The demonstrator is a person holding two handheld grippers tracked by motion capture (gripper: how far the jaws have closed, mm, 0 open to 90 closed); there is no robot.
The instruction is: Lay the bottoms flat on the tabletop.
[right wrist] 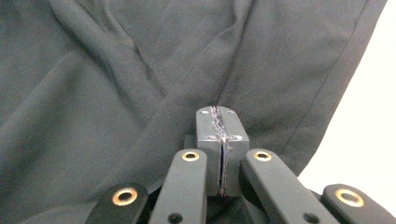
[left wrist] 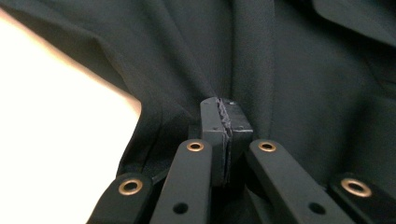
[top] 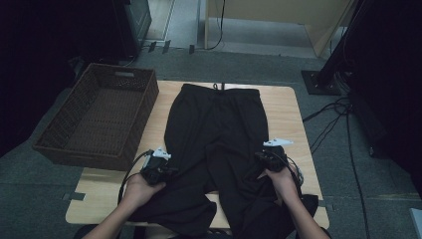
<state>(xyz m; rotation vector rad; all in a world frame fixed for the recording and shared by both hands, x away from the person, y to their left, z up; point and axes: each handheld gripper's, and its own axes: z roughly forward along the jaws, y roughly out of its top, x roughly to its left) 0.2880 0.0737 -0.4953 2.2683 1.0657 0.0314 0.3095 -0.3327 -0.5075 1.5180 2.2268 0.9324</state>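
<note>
From the high view, black trousers lie flat on a pale wooden table, waistband farthest, beside a brown wicker basket; the left gripper and right gripper rest on the legs. In the left gripper view, pads pinch smooth matte cloth. In the right gripper view, pads clamp a soft fold.

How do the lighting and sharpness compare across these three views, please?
High view: dim, flat light; the black trousers lose nearly all fold detail, and the room edges sink into darkness. Left gripper view: the bare table is blown out to near white, while the cloth stays soft. Right gripper view: evenly lit, folds legible, the tabletop again overexposed at the right edge.
</note>
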